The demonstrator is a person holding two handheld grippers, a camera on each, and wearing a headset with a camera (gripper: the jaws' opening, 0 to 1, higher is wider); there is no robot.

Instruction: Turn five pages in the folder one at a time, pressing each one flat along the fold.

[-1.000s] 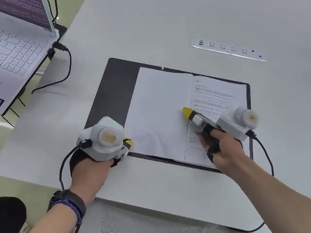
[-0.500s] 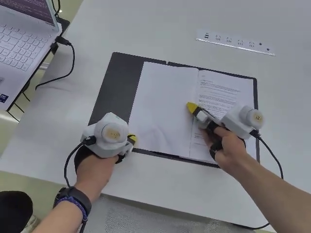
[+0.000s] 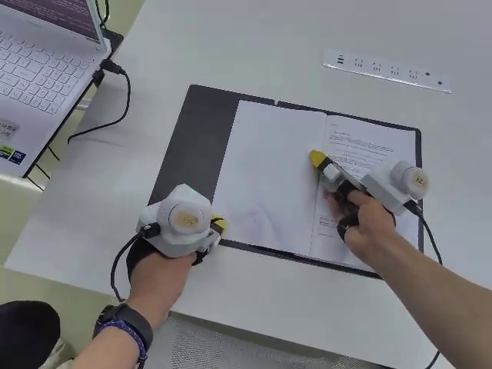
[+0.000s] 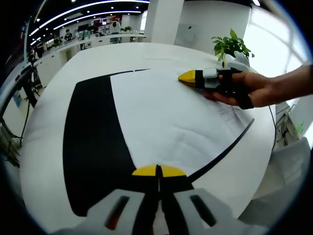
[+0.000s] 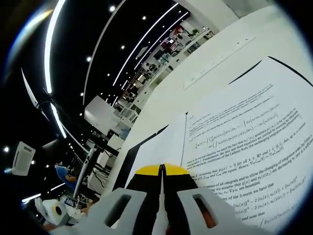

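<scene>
table [image 3: 254, 46]: one, on which the folder [image 3: 188, 146] is laid open within reach of both hands
folder: one, black, spread flat so the pages can be pressed at its fold
laptop [image 3: 38, 69]: one, kept well left of the folder, clear of the work
blank page [image 3: 269, 177]: one, lying left of the folder's fold
printed page [image 3: 377, 146]: one, lying right of the folder's fold
power strip [image 3: 388, 71]: one, beyond the folder's far edge
right gripper [image 3: 317, 159]: one, clenched on nothing, tip set at the folder's fold, judged to be flattening it
left gripper [image 3: 217, 225]: one, clenched on nothing, held at the folder's near edge
</scene>
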